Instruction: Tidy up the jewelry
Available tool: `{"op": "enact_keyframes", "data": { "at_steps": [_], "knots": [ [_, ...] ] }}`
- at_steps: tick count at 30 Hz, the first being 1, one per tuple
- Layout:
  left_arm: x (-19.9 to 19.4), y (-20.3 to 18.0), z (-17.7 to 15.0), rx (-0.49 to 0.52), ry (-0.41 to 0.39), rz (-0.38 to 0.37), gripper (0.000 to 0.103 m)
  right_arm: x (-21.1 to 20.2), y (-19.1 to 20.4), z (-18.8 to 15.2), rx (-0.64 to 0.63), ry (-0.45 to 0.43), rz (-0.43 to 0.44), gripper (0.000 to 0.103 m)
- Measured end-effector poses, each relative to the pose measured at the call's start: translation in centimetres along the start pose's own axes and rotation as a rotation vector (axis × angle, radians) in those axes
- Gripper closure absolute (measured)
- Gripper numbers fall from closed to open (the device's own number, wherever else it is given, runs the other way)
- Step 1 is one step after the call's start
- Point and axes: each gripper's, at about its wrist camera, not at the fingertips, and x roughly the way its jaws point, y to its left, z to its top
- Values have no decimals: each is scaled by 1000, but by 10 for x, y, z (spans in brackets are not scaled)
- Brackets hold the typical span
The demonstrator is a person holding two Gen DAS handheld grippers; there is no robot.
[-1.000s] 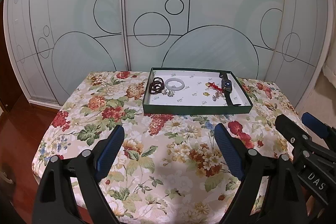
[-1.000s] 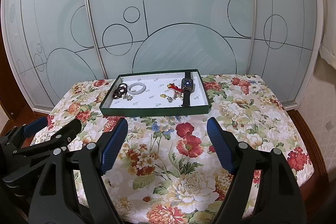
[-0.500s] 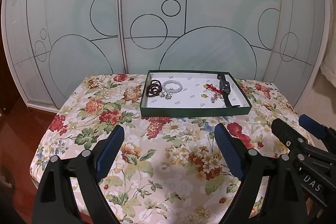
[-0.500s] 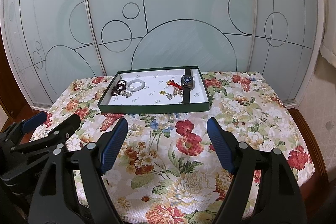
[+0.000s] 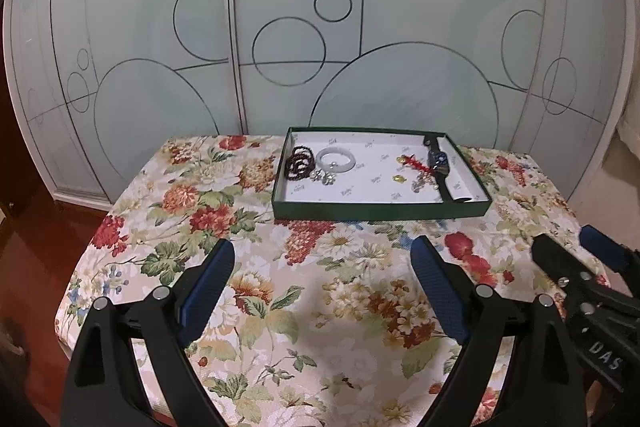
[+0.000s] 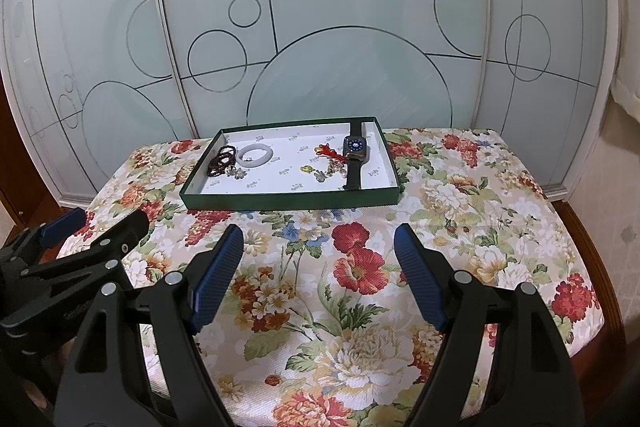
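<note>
Nothing in the tray (image 5: pixel 380 213) has moved; it lies far ahead of both grippers, left (image 5: pixel 322 259) and right (image 6: pixel 319 239), both released and empty.

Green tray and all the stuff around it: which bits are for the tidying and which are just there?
For the job:
green tray
dark bead bracelet
white bangle
red cord charm
watch

Just there:
flowery tablecloth
glass doors

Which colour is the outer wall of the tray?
Dark green tray, clearest in the right wrist view.
</note>
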Motion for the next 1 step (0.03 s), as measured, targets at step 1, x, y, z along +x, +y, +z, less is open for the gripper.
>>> {"op": "enact_keyframes", "data": {
  "at_steps": [1],
  "knots": [
    [4, 2, -1, -4, 8, 5, 14, 2, -3, -1, 1, 5, -3, 25]
  ]
}}
